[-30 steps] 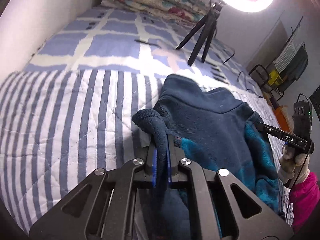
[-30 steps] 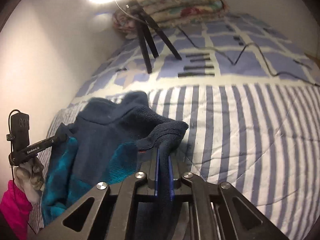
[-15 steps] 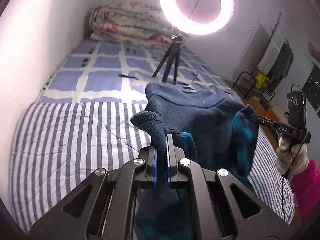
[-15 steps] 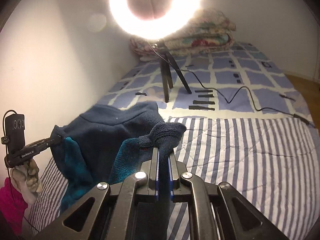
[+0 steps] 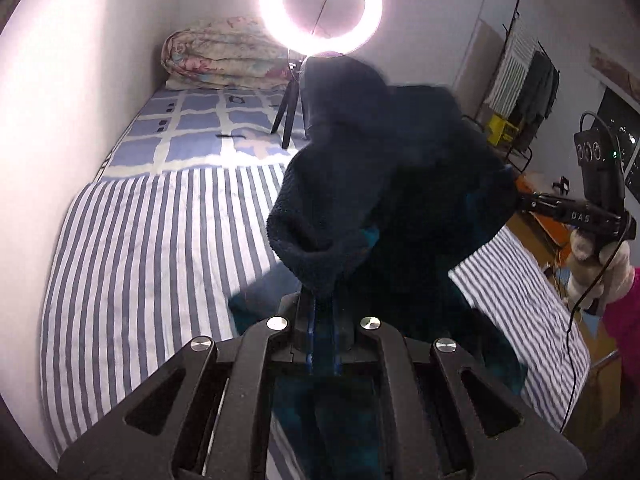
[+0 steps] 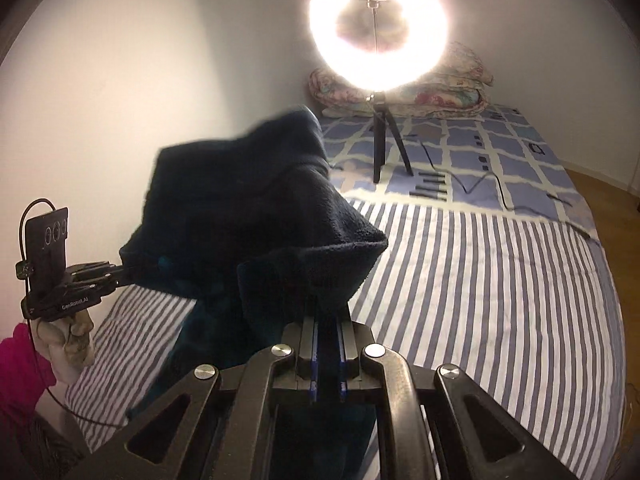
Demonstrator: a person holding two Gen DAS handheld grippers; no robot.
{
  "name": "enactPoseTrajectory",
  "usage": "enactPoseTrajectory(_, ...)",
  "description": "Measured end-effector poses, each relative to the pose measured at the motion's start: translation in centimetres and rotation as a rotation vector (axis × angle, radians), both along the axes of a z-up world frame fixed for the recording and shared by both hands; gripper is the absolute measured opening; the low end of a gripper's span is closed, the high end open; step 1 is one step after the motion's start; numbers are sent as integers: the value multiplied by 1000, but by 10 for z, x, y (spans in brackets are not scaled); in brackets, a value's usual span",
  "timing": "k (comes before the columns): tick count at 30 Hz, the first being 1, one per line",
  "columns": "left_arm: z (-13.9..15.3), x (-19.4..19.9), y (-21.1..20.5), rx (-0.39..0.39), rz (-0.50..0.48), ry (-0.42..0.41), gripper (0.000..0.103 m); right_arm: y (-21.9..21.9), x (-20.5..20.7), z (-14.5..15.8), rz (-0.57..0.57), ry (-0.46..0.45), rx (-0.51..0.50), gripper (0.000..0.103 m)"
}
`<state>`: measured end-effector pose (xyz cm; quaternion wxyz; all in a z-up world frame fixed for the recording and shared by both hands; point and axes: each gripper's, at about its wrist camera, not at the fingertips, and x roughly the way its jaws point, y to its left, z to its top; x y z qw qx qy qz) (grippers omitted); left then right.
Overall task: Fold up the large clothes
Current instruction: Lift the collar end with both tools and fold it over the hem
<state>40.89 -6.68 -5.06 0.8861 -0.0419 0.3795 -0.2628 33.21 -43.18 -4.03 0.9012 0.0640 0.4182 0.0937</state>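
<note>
1. Ring light (image 5: 321,7) on a black tripod (image 5: 289,114), lit, standing on the bed toward its far end.
2. Folded floral quilt (image 5: 224,56) against the far wall, behind the light.
3. Striped blue-white cover (image 5: 152,248) on the near part of the bed; blue checked sheet (image 5: 200,128) beyond it.
4. Black cable (image 6: 484,184) runs across the checked sheet.
5. Drying rack (image 5: 524,72) with hung clothes beside the bed; yellow box (image 5: 502,130) below it.
</note>
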Motion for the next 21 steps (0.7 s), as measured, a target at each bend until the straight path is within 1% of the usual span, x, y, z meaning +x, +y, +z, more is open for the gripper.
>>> enactPoseTrajectory(3, -4, -22, 10, 17, -2, 12, 4, 4, -32, -6, -4, 23, -3, 4)
enactPoseTrajectory(7, -13, -54, 17, 63, -26, 45, 4, 11, -70, -15, -18, 52, -9, 4)
enactPoseTrajectory(11, -27, -88, 27, 104, -27, 93, 4, 16, -109, -32, -20, 107, -81, 7)
enactPoseTrajectory(13, -31, -108, 32, 113, -38, 116, 4, 17, -133, -36, -26, 130, -112, 14)
enactPoseTrajectory(14, -33, -119, 37, 116, -38, 122, 4, 15, -143, -37, -33, 139, -109, 16)
enactPoseTrajectory(16, -34, -136, 46, 105, -36, 139, 4, 11, -161, -36, -47, 146, -82, 23)
enactPoseTrajectory(17, -33, -142, 52, 89, -28, 149, 4, 9, -172, -33, -53, 145, -61, 25)
enactPoseTrajectory(18, -33, -144, 56, 71, -22, 161, 7, 7, -180, -29, -60, 138, -31, 26)
enactPoseTrajectory(20, -33, -144, 67, 9, 4, 202, 23, 4, -186, -23, -68, 127, 33, 35)
enactPoseTrajectory(21, -33, -140, 72, -24, 25, 217, 38, 4, -188, -21, -74, 122, 64, 47)
